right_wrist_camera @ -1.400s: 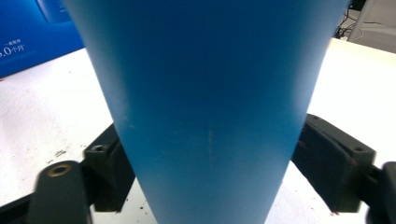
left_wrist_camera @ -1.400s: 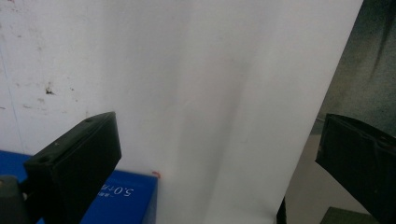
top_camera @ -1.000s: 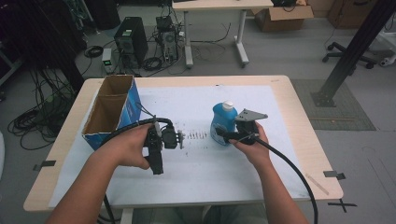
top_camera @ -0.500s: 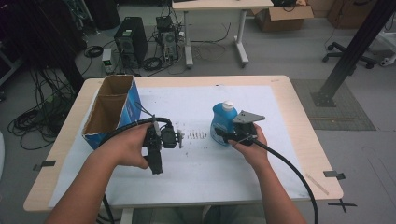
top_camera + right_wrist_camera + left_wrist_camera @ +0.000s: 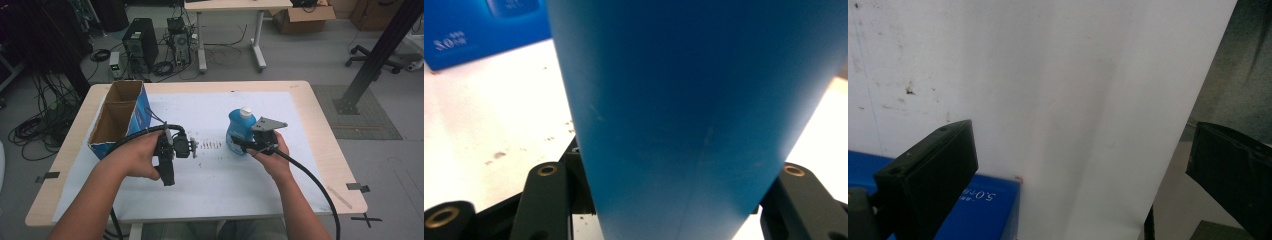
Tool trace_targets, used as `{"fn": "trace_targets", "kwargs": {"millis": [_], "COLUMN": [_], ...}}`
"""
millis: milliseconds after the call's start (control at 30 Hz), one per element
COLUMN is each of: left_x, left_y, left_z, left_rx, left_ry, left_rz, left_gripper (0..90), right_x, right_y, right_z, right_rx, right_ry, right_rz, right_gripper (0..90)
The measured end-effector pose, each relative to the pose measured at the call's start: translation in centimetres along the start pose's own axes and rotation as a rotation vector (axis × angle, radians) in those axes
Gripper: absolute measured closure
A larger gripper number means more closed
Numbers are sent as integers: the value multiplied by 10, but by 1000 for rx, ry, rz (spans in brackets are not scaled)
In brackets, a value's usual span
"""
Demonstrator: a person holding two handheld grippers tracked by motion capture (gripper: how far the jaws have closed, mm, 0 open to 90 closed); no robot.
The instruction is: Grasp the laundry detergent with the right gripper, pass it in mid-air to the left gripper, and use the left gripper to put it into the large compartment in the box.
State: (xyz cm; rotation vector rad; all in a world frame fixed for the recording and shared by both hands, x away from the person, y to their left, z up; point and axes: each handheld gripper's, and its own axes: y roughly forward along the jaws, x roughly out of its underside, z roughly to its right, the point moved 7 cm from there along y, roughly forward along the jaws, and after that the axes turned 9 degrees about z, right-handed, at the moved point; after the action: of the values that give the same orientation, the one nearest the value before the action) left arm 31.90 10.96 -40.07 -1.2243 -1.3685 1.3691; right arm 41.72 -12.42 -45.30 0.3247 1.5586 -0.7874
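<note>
Bottle (image 5: 240, 131): upright on the white sheet (image 5: 210, 180), right of table centre, white cap on top, blue body pressed against both jaws in the right gripper view (image 5: 674, 120).
Right gripper (image 5: 248, 145): closed on the bottle low on its body, jaws hugging either side.
Left gripper (image 5: 192, 147): jaws wide apart, nothing between them, held left of the bottle above the sheet (image 5: 1073, 100).
Box (image 5: 118, 120): open cardboard, blue-sided, at the far left of the table, apart from both grippers.
Risk, tipping: low grip on a tall bottle, likely to lean or swing if lifted fast.
Risk, slipping: smooth tapering plastic, may slide through the jaws if squeezed lightly.
Risk, collision: left gripper near the bottle's path toward the box.
</note>
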Motion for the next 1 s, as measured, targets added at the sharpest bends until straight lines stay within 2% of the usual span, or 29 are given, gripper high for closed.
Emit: {"fn": "trace_targets", "kwargs": {"millis": [133, 233, 333, 467, 700, 833, 1000], "left_x": [-2, -5, -8, -13, -24, -30, -37], "left_y": [-3, -5, -8, -13, -25, -32, -38], "left_z": [-1, -1, -2, -2, -1, 0, 3], "left_rx": [-2, -1, 3, 6, 11, 8, 2], "left_ry": [3, 5, 6, 16, 30, 43, 57], "left_rz": [5, 12, 21, 34, 63, 67, 63], "left_gripper": [2, 2, 2, 2, 2, 2, 2], "right_x": [-12, -19, -26, -35, -45, -44, -37], "right_y": [-9, -16, -24, -35, -49, -51, -46], "right_z": [-1, -2, -5, -13, -36, -53, -70], "right_rx": [-32, -58, -105, -187, -354, -450, -525], "right_ry": [-6, -29, -50, -85, -108, -131, -161], "right_rz": [20, 10, -3, -26, -30, -40, -65], "right_gripper": [449, 449, 449, 448, 446, 445, 444]}}
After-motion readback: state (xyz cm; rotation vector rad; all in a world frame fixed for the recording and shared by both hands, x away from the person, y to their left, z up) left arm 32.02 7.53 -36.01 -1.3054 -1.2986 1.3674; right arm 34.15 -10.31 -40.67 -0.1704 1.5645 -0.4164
